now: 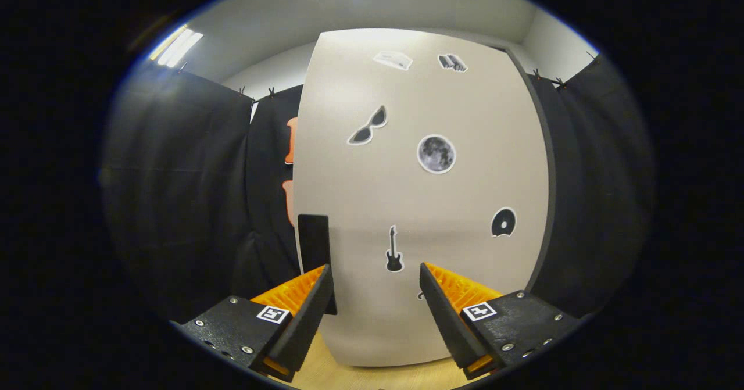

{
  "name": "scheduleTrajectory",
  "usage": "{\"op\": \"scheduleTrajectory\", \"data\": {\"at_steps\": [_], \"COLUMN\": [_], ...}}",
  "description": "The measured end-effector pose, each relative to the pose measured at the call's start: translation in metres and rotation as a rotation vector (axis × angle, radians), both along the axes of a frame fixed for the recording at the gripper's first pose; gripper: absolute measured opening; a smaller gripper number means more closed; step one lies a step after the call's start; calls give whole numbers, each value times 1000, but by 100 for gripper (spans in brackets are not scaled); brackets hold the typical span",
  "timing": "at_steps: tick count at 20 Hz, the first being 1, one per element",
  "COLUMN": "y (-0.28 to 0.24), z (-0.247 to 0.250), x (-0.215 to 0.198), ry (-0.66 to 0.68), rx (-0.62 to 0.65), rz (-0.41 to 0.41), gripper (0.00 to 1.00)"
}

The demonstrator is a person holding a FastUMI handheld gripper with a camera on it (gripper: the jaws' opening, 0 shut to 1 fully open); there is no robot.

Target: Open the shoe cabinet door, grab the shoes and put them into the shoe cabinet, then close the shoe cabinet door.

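1 cabinet door (418, 204), 1 handle (314, 244), 6 stickers (436, 154), 2 fingers (302, 314).

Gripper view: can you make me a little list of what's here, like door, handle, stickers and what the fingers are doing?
door: shoe cabinet door, pale beige, looks closed
handle: black handle at the door's left edge, just beyond the left finger
stickers: sunglasses, moon, guitar, disc, two small ones near the top
gripper: fingers apart, holding nothing
floor: light wood below the door
shoes: cannot tell where
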State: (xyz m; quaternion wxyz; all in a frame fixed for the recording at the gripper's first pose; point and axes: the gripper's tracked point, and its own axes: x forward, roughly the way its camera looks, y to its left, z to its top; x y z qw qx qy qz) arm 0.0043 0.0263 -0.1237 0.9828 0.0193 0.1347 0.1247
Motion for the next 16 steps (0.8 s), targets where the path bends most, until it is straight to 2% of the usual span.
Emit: {"op": "scheduleTrajectory", "data": {"at_steps": [8,16], "y": [-57,-81], "z": [64,109], "x": [-50,-75], "ry": [-55,-144], "rx": [-35,-64], "rz": [-125,-165], "gripper": [93,93]}}
